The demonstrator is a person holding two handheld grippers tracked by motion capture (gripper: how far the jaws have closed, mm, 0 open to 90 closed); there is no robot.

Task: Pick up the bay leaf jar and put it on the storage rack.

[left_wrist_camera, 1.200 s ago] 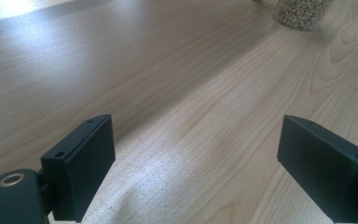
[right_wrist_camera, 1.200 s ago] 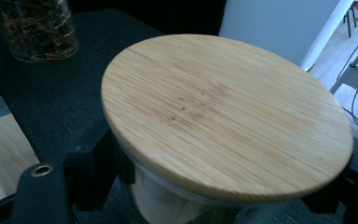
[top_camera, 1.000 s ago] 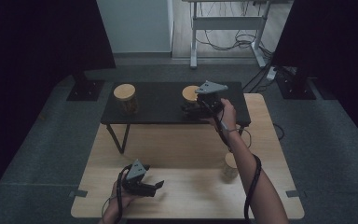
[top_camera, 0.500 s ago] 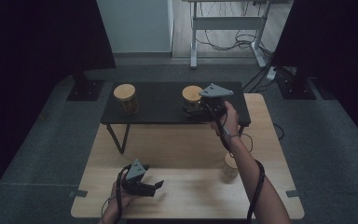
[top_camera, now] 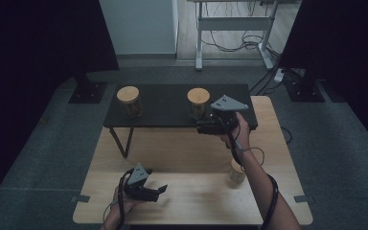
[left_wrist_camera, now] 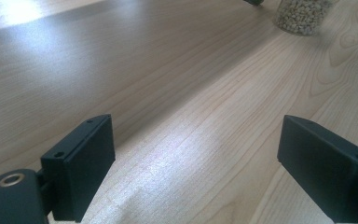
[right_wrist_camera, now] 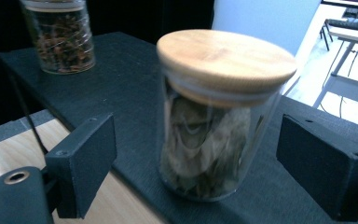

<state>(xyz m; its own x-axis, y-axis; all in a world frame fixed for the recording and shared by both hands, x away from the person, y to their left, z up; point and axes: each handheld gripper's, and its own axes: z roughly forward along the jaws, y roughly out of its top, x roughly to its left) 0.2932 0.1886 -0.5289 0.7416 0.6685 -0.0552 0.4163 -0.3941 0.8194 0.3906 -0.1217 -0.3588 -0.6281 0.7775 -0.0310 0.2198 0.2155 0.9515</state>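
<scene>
Jar [right_wrist_camera: 214, 121] on black shelf [right_wrist_camera: 121, 84] | between right claw [right_wrist_camera: 196, 168] jaws, untouched | claw just opened wide

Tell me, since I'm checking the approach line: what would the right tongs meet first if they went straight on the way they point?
Most likely the glass jar of dried leaves with the wooden lid, standing on the black bench straight ahead of the open right tongs. Depth is unclear, but nothing lies between.

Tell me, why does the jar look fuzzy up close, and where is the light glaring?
In the right gripper view the leaf jar is softly blurred, sitting close to the camera between the open right claw. In the left gripper view a bright glare washes the wooden table. The high view is dim, its corners black.
</scene>
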